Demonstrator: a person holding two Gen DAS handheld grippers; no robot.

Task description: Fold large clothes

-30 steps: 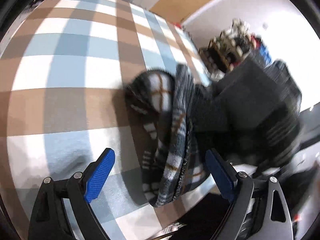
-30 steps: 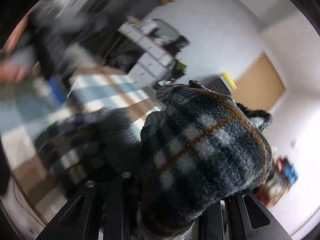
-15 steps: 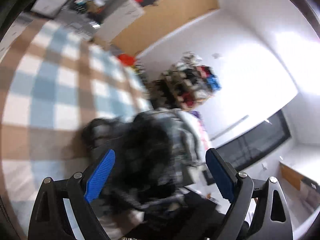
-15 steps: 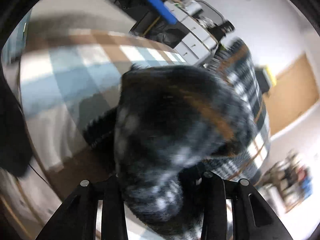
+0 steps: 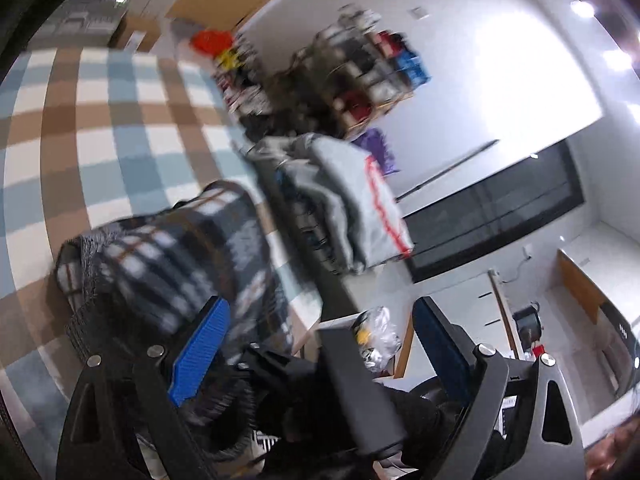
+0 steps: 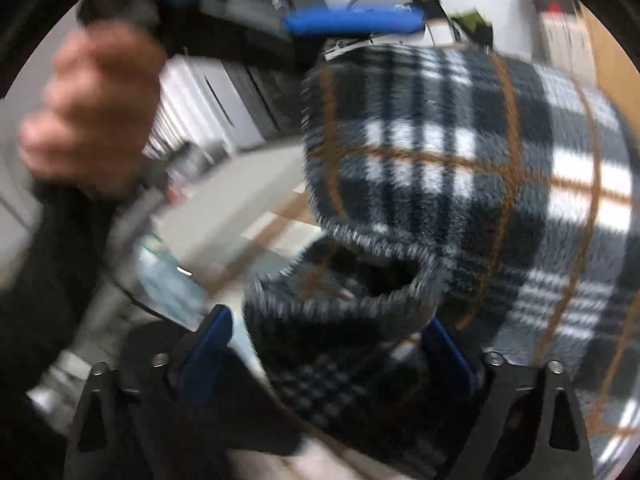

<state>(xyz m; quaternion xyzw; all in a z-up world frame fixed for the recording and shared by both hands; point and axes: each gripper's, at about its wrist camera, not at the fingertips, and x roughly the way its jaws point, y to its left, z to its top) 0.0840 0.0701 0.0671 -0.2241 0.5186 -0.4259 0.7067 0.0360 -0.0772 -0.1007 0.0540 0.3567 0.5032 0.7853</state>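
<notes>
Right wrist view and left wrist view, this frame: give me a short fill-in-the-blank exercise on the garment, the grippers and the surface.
1. The plaid fleece garment is dark grey and white with thin ____ lines.
2. The checked cloth on the surface has brown, white and light ____ squares.
3. The pads on the left gripper fingers are coloured ____.
4. In the right wrist view, fleece bunches between the fingers of the ____ gripper.

Missing words: orange; blue; blue; right
</notes>
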